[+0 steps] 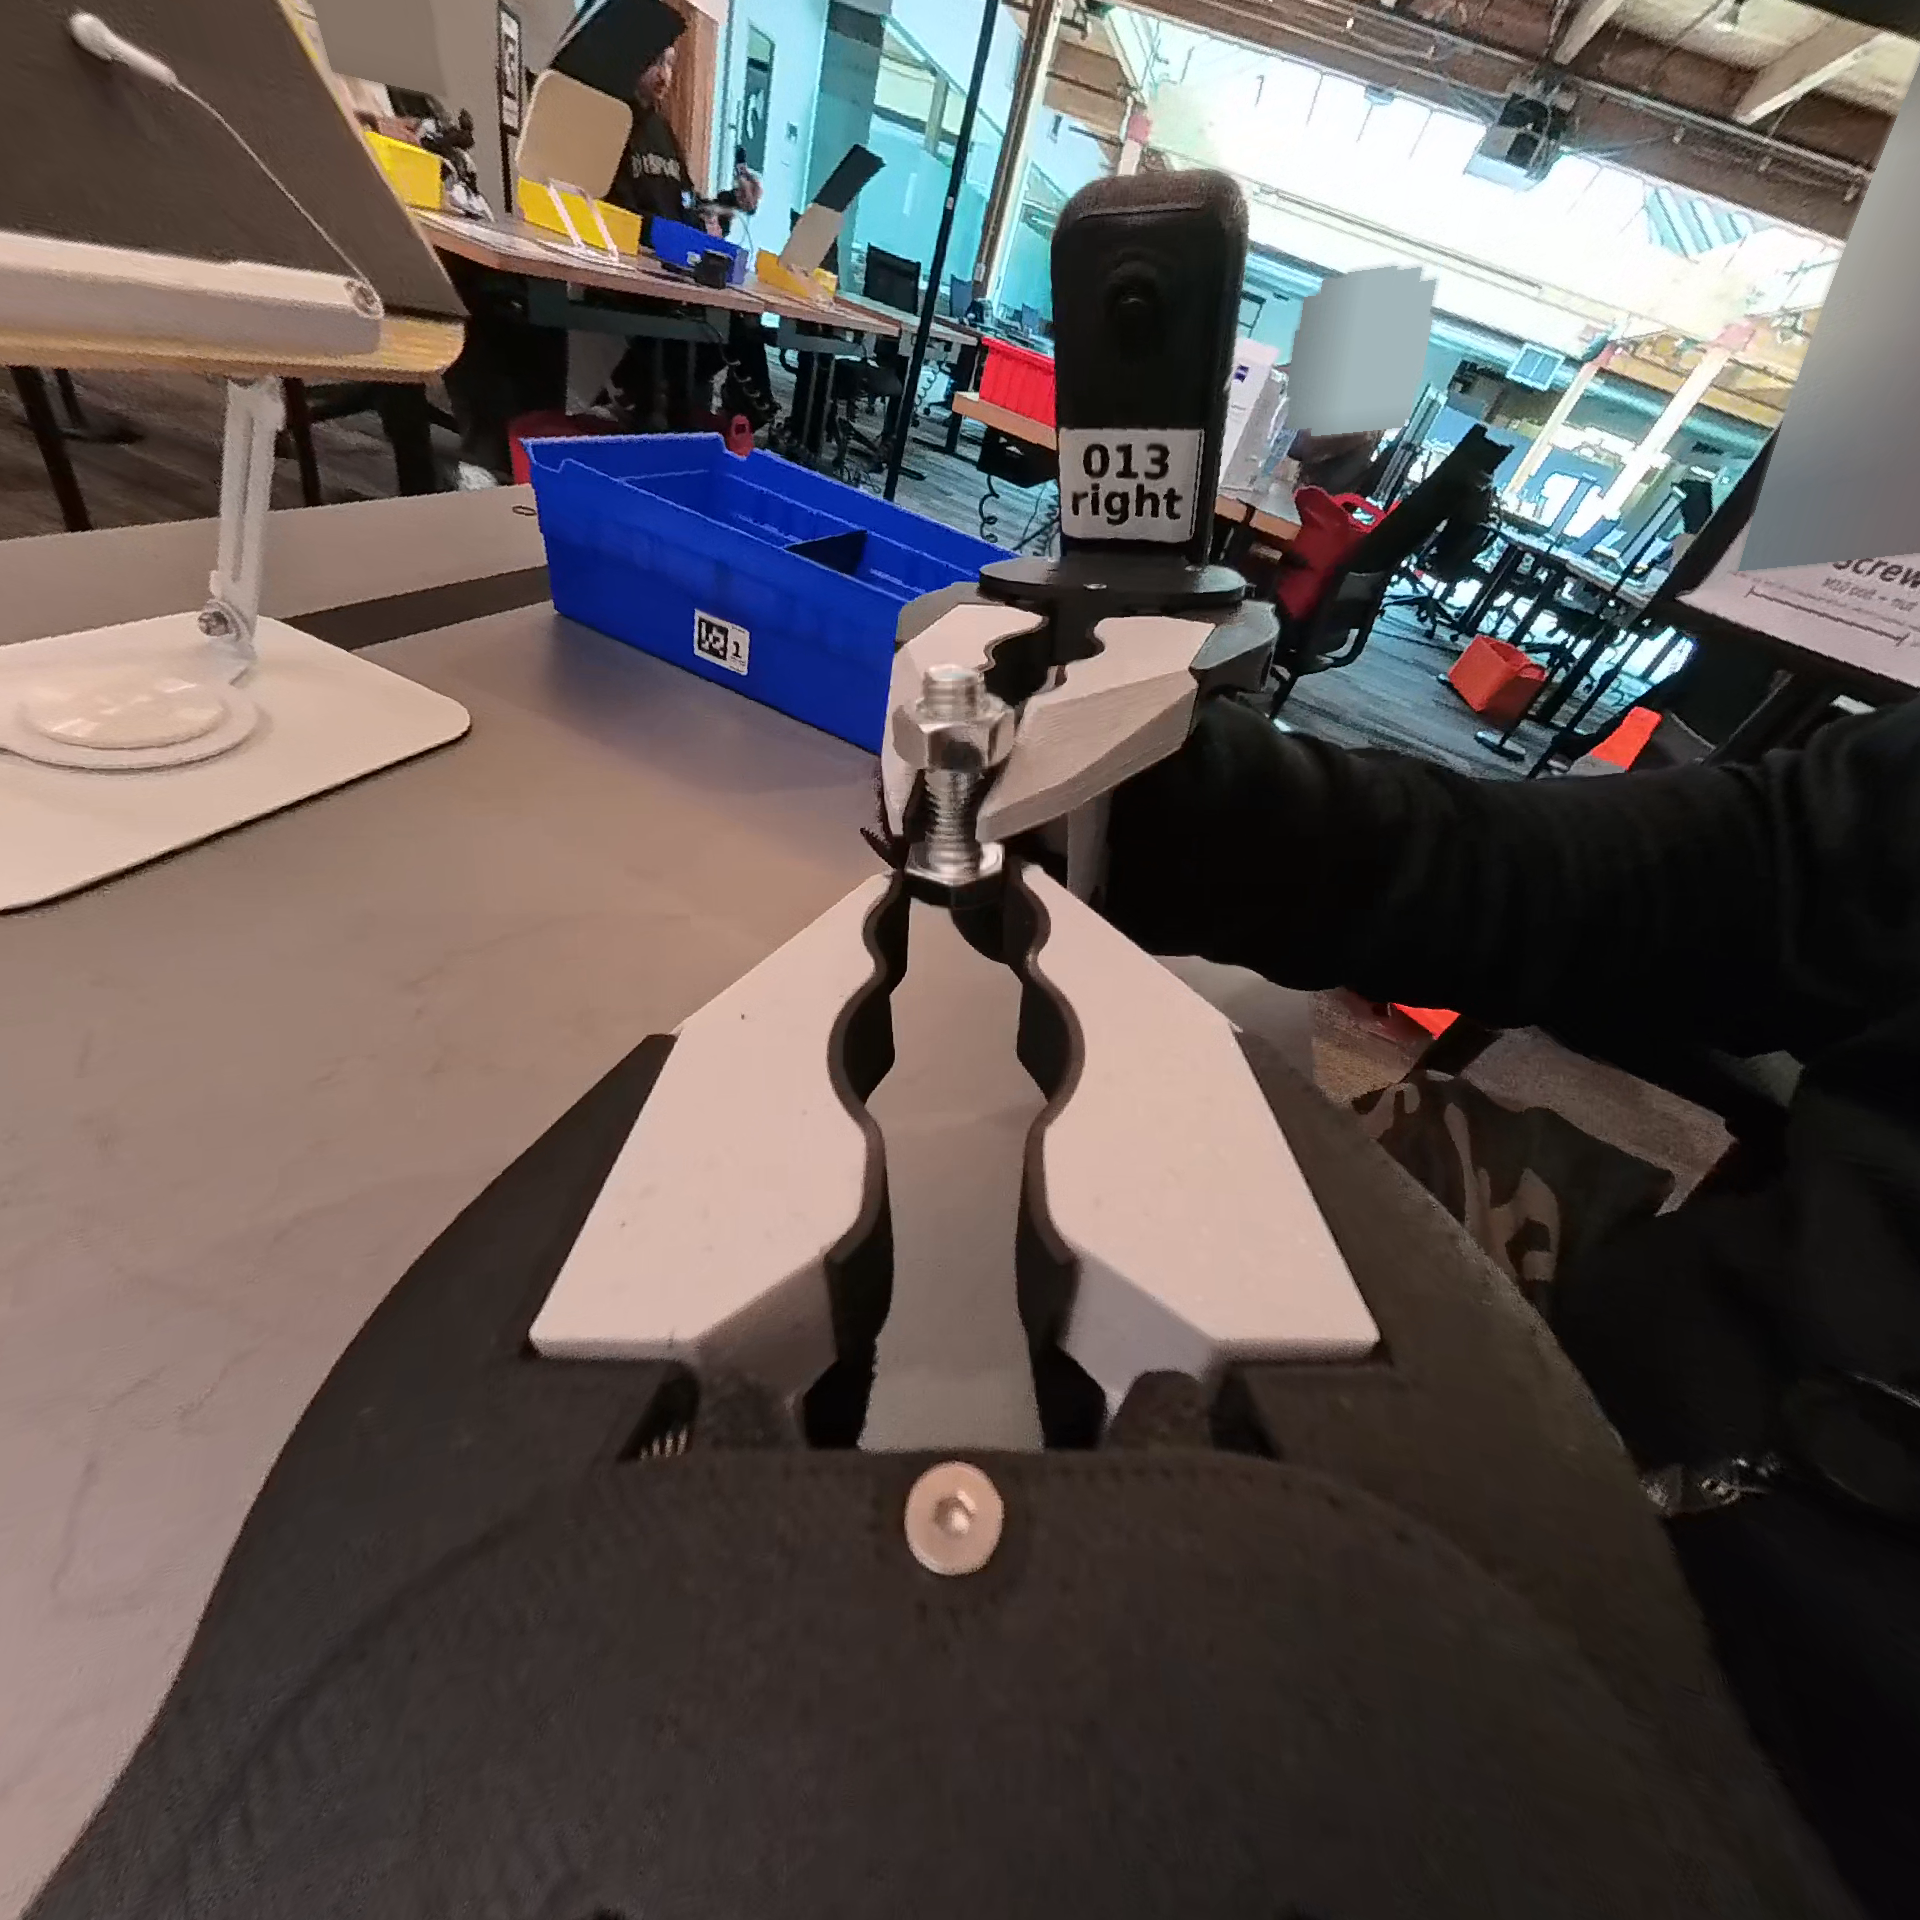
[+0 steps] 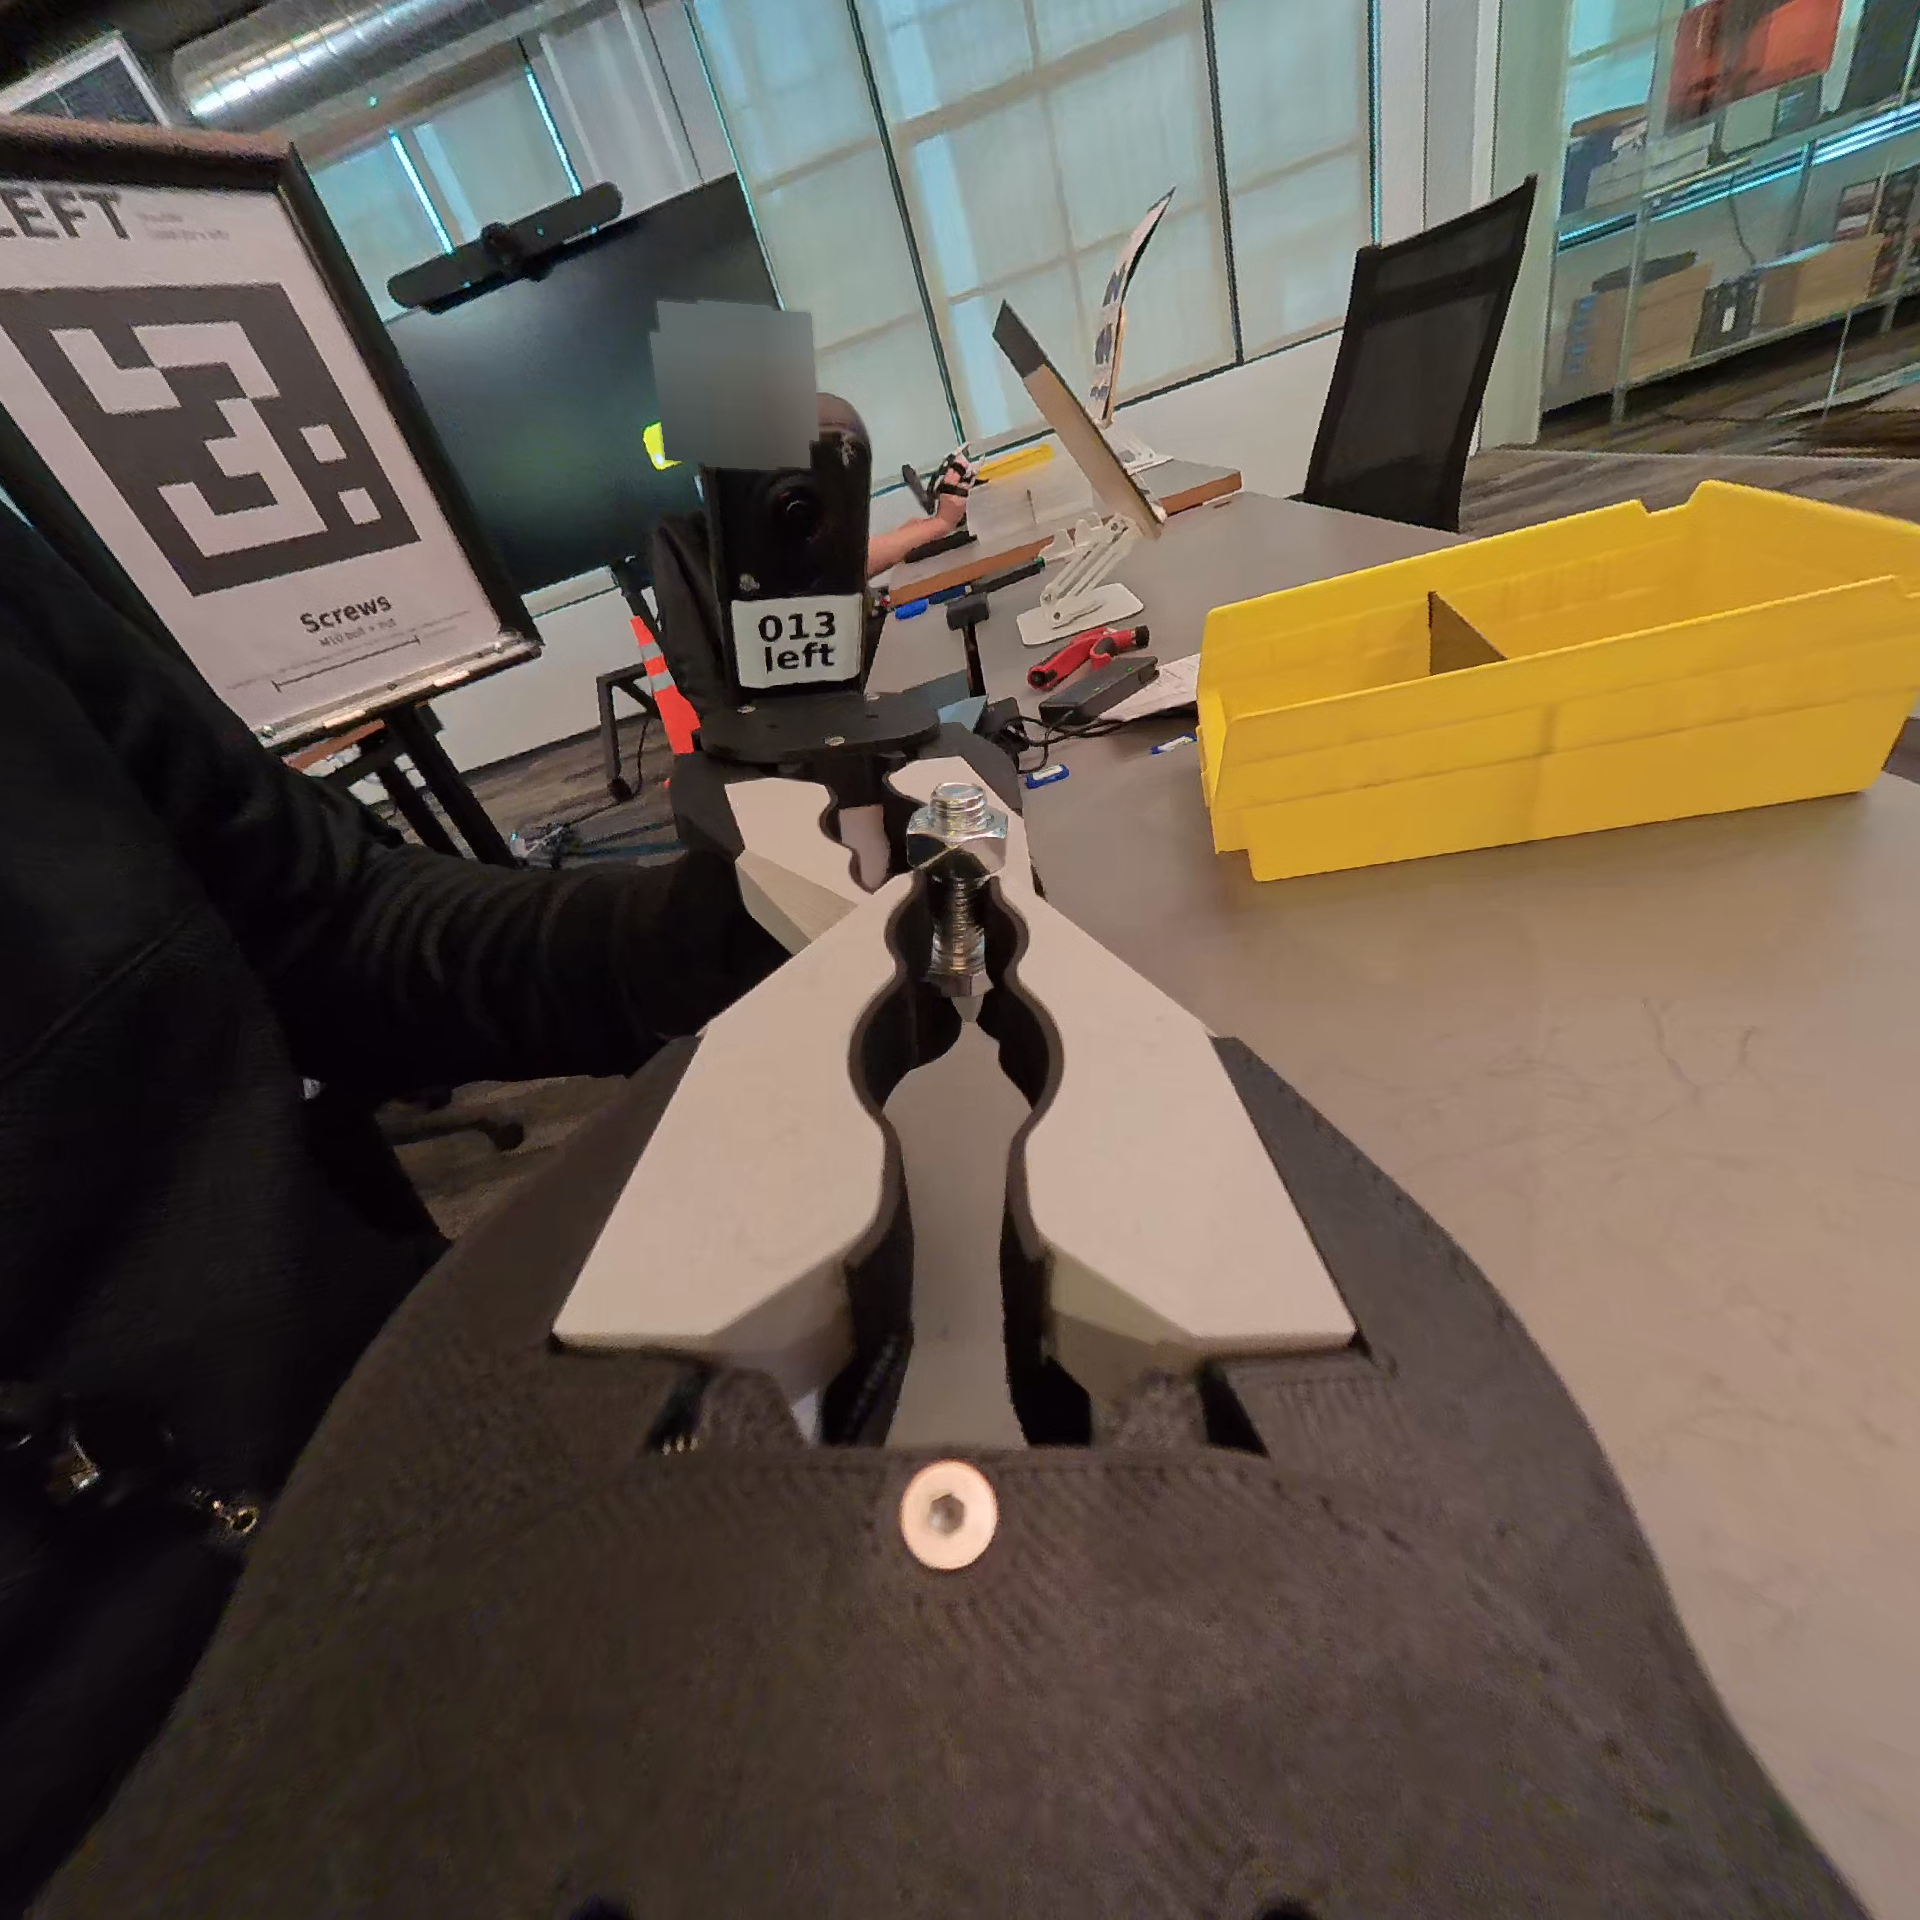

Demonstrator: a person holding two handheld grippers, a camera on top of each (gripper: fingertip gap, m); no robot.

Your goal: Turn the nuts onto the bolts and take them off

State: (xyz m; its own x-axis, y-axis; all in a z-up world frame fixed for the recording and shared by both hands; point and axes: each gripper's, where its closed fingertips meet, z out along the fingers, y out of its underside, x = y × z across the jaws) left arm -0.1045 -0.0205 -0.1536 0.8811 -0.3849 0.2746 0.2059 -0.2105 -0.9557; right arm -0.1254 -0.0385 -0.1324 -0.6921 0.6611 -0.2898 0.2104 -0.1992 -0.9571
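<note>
While you work over the grey table (image 1: 312,1039), with the blue bin (image 1: 727,582) and yellow bin (image 2: 1538,717) well apart from your tools, keep both grips firm. Your left gripper (image 1: 948,883) is clamped on the head of the bolt (image 1: 943,805), holding it upright above the table. Your right gripper (image 2: 954,862) is closed on the nut (image 2: 956,831), which sits near the bolt's top end. Both are probably hard, smooth steel: small, stiff and likely to slip. Take the nut by its flat sides, the bolt by its head.
</note>
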